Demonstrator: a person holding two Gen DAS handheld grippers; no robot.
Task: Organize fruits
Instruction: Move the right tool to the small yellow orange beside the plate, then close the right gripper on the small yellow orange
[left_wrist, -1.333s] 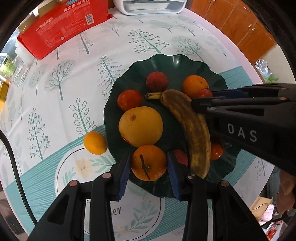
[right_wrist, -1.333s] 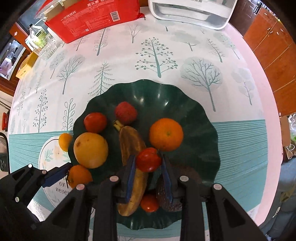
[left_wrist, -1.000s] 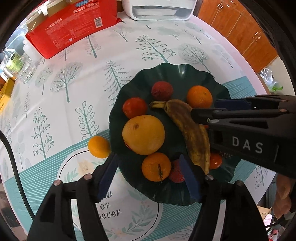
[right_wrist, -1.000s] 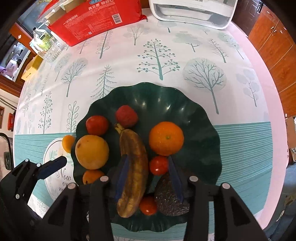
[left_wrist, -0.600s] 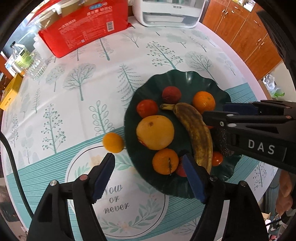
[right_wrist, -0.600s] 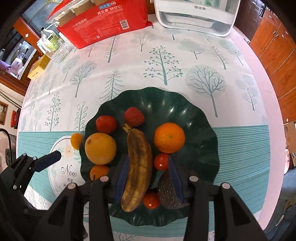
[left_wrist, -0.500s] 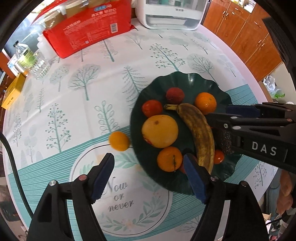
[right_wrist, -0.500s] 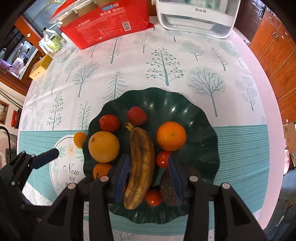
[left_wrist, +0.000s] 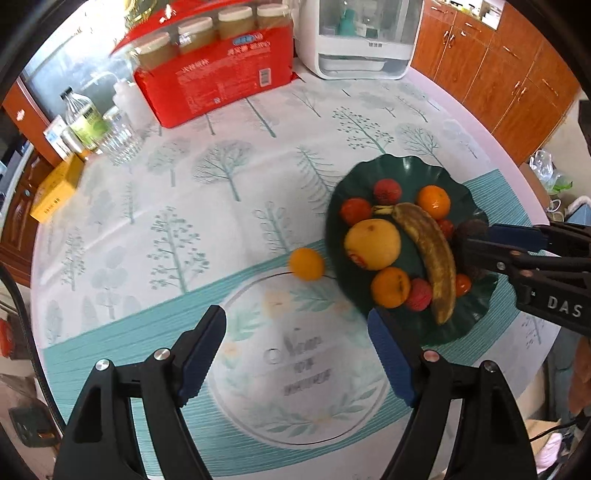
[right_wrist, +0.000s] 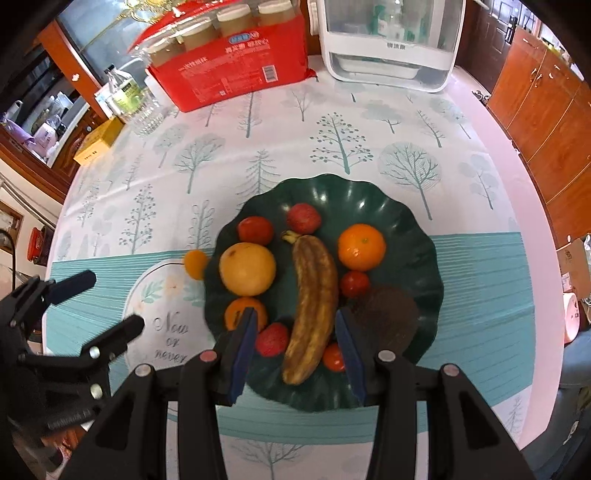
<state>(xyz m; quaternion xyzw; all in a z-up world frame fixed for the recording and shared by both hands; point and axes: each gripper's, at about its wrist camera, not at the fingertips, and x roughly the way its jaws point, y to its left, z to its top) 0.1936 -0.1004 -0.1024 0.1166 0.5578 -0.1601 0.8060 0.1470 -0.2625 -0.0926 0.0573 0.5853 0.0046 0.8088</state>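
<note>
A dark green wavy plate (right_wrist: 406, 229) holds a browned banana (right_wrist: 314, 291), a big yellow fruit (right_wrist: 247, 269), an orange (right_wrist: 362, 247), a dark rough fruit (right_wrist: 388, 314) and several small red fruits. One small orange (left_wrist: 306, 264) lies on the tablecloth just left of the plate (left_wrist: 369, 173). My left gripper (left_wrist: 295, 321) hangs above the printed circle, left of the plate, its jaws opening with nothing between them. Above the plate's near side my right gripper (right_wrist: 295, 314) stands open and empty, apart from the banana below it.
A red package (right_wrist: 236, 74) topped with jars, a white appliance (right_wrist: 388, 44), bottles (left_wrist: 92, 125) and a yellow box (left_wrist: 55, 192) line the far side. The round table's edge curves past wooden cabinets (left_wrist: 517, 74) on the right.
The left gripper let go of a small orange on the plate, opened wide and drew up and left. The right gripper released a small red fruit beside the orange and rose.
</note>
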